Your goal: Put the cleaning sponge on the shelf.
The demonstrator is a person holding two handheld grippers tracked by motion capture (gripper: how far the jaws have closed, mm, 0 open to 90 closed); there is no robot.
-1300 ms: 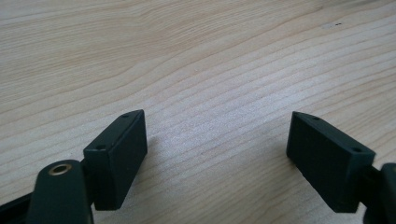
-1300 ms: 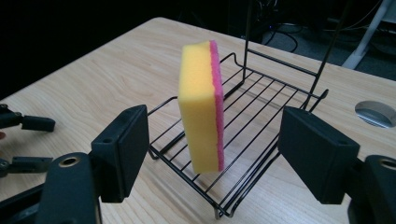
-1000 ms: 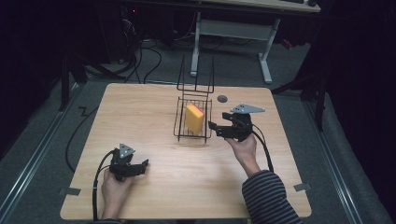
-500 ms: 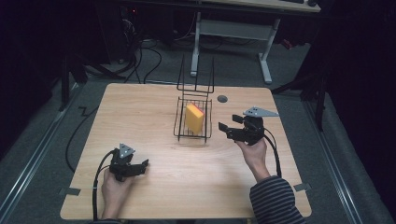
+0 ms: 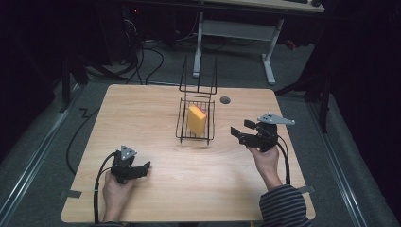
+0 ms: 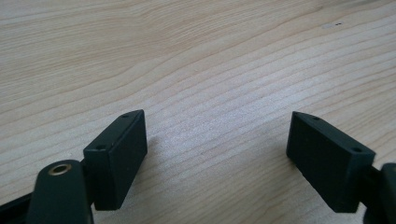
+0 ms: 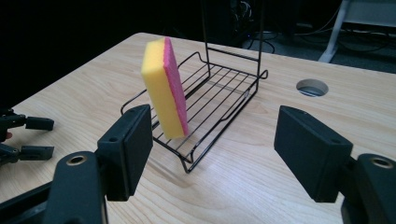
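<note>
- Near the middle of the light wooden table [image 5: 156, 118], closer to its far edge, a black wire rack [image 5: 195, 124] holds a yellow sponge with a pink scouring face [image 5: 197, 119]; the sponge stands on edge, leaning slightly, inside the rack.
- Right of the rack, the right gripper [image 5: 240, 132] is held above the table with its 2 jaws apart and nothing between them.
- Seen from the right gripper view, the sponge [image 7: 164, 88] lies straight ahead and a little to the left of the gap, its long axis upright and its pink face turned toward the rack's open wire floor [image 7: 215, 100].
- Close to the near-left corner of the table, the left gripper [image 5: 142, 168] rests low over bare wood, its 2 jaws also apart and empty.
- The right gripper is plainly the nearer of the 2 to the sponge; any reach would likely go leftward from it, with the jaws closing across the sponge's thin yellow-to-pink thickness.
</note>
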